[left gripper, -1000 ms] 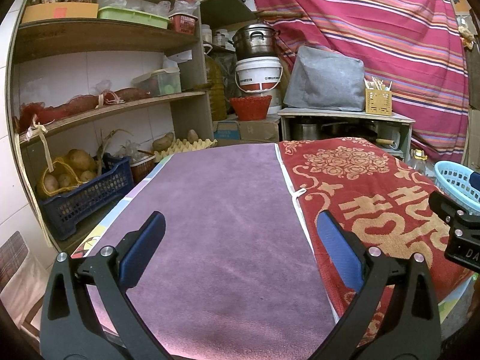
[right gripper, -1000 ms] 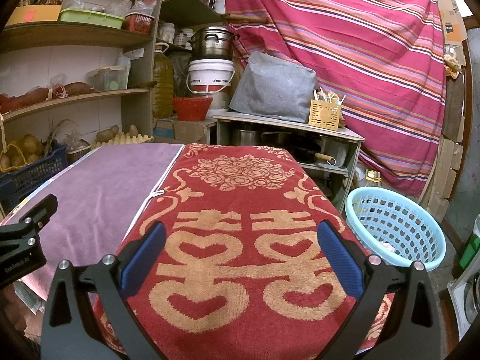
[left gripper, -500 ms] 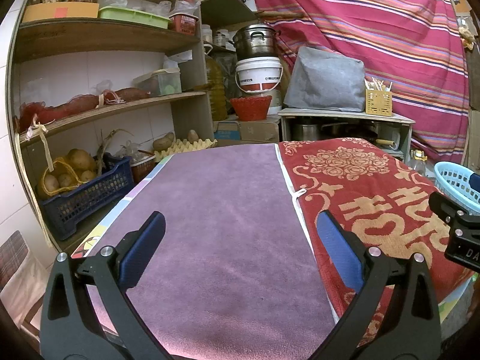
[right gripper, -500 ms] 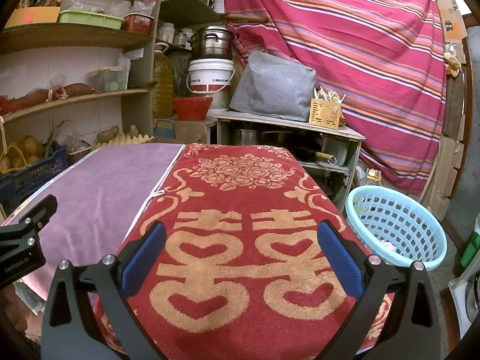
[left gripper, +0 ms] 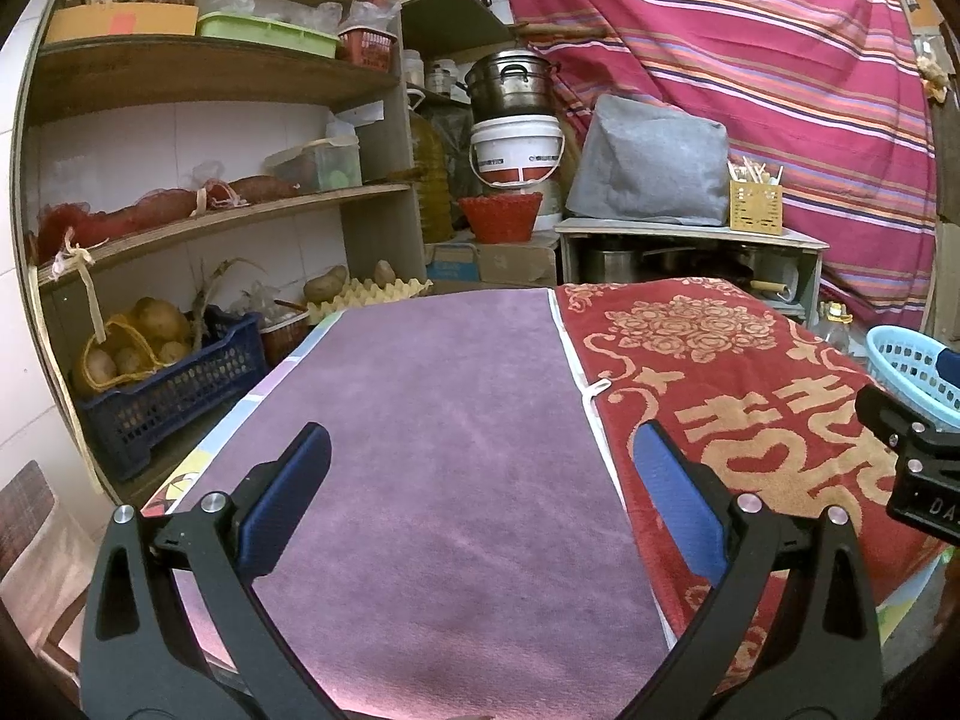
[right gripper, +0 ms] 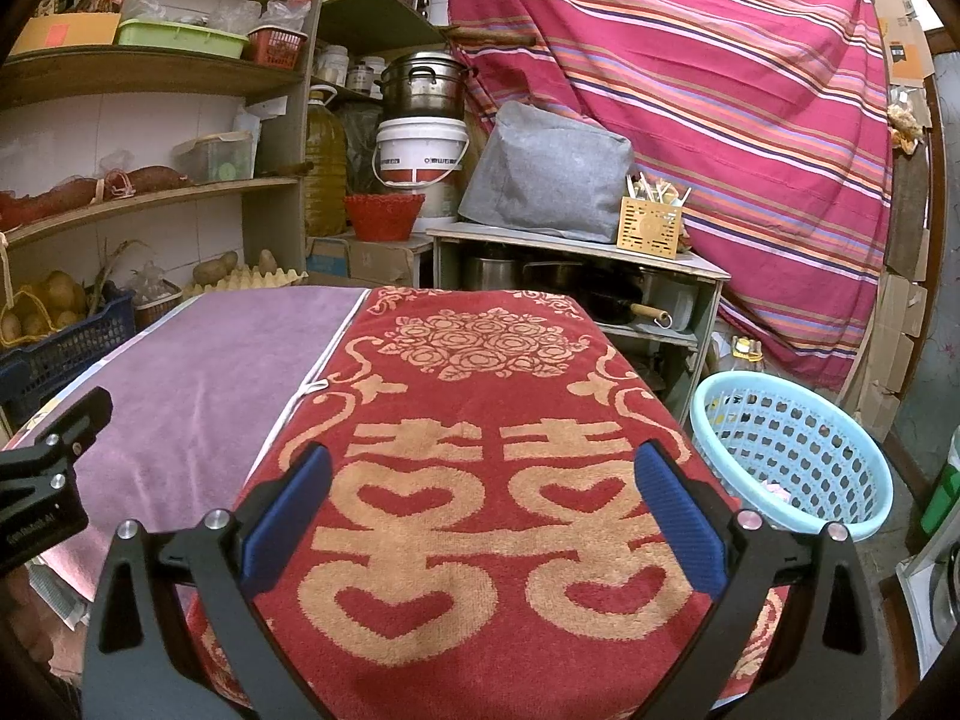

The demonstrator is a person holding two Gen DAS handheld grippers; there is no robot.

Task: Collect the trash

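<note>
1. Versus a second ago: no visible change. Both grippers sit in the same spot and the cloths and basket have not shifted.
2. Left gripper (left gripper: 480, 498): jaws spread wide, nothing between the blue pads (left gripper: 288, 498). It hangs over the purple cloth (left gripper: 456, 420).
3. Right gripper (right gripper: 480, 498): likewise spread wide and empty, over the red towel (right gripper: 480, 396) with the gold pattern.
4. Each wrist view catches the other gripper's body at the frame edge; the two are side by side, apart.
5. Trash: the only candidate is a small pale scrap (right gripper: 774, 487) inside the light blue basket (right gripper: 798, 414), seen through the holes; too small to identify. No loose trash shows on either cloth.
6. Basket stands on the floor just right of the table, beside the red towel's edge.
7. Counts: two grippers, two cloths laid edge to edge on the table, one light blue basket.
8. Background counts: one white bucket (right gripper: 420, 150) with one metal pot (right gripper: 423, 87) stacked on it, one red bowl (right gripper: 384, 215), one grey cover (right gripper: 546, 171), one wooden utensil holder (right gripper: 651, 227), one dark blue crate (left gripper: 174, 384) with potatoes.
9. Striped curtain (right gripper: 690, 90) covers the back wall; wooden shelves (left gripper: 198, 75) on the left.
</note>
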